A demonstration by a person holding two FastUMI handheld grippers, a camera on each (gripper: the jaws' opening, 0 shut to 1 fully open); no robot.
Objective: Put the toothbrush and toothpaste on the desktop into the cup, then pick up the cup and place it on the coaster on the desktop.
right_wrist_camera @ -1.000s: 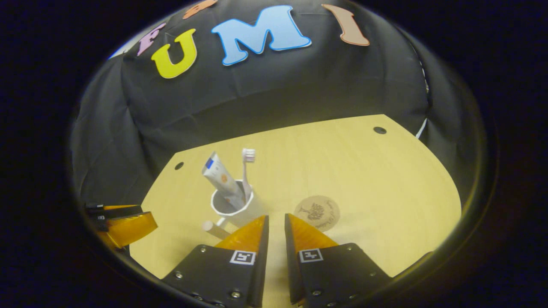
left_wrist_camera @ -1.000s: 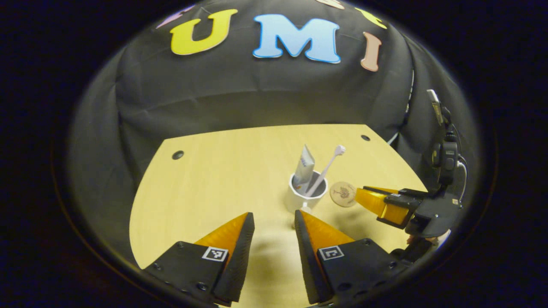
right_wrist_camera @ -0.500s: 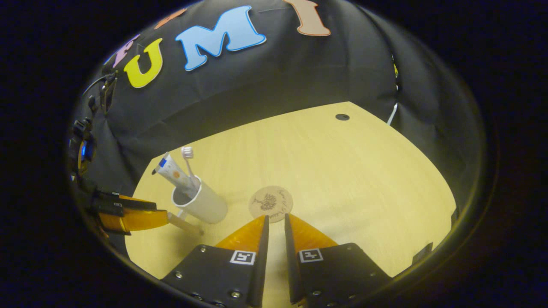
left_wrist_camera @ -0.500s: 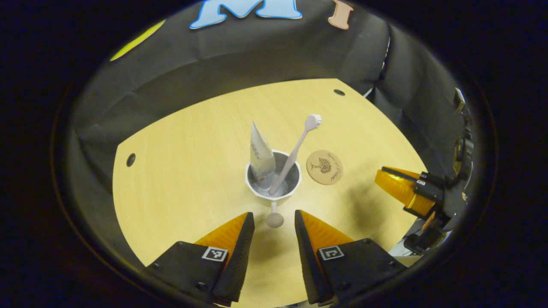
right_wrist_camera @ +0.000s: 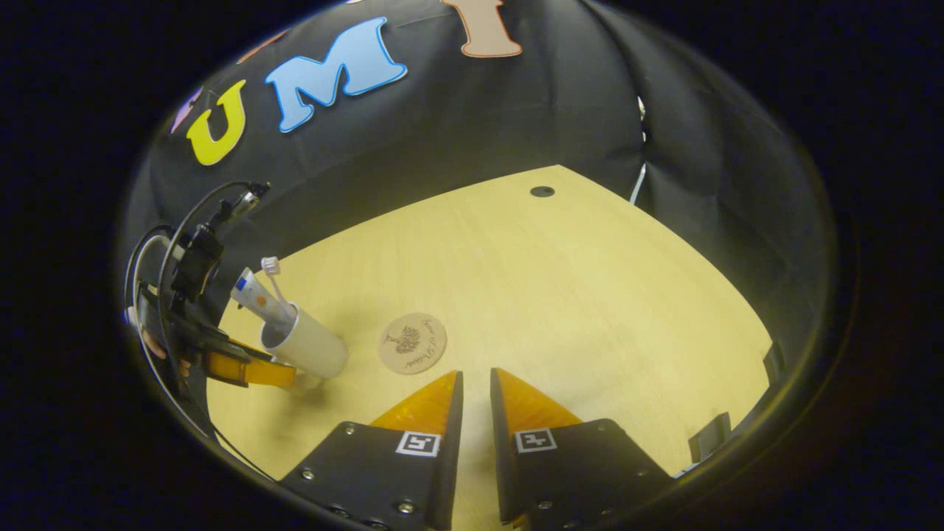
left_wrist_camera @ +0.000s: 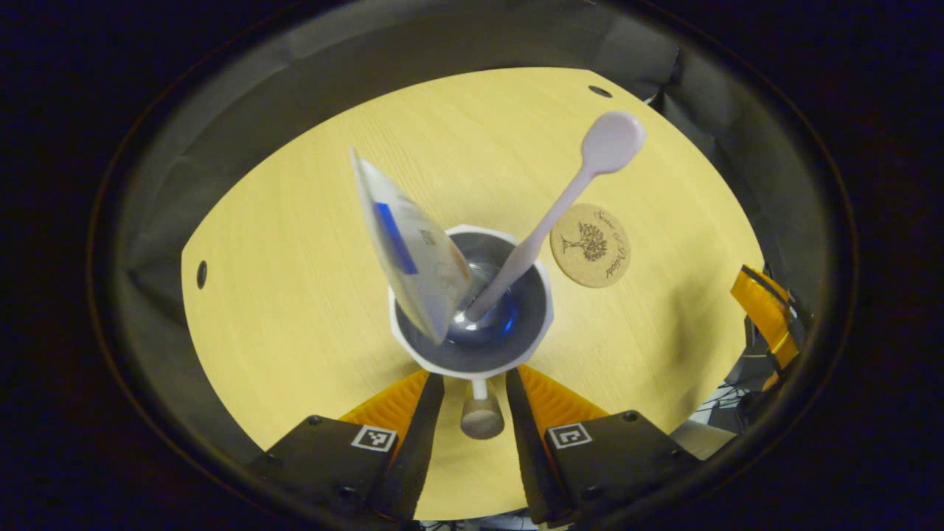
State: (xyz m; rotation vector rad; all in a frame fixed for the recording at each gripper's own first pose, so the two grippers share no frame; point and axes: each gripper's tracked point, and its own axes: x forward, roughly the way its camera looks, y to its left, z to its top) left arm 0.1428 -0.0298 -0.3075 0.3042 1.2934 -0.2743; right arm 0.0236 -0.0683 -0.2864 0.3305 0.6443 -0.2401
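Note:
A white cup stands on the wooden table, seen from above in the left gripper view. The toothpaste tube and the pale toothbrush lean inside it. The cup's peg handle lies between the fingers of my left gripper, with small gaps either side, so the gripper is open. The round cork coaster lies bare just right of the cup. In the right gripper view the cup and coaster sit at the left. My right gripper hovers near the coaster, its fingers a narrow slit apart, holding nothing.
The table stretches wide and bare to the right of the coaster, with a dark hole near its far edge. Black cloth walls close the back and sides. The right gripper shows at the table's right edge in the left gripper view.
My left gripper has moved forward and down over the cup, so the handle now sits between its fingers. My right gripper has drawn away to the right of the cup.

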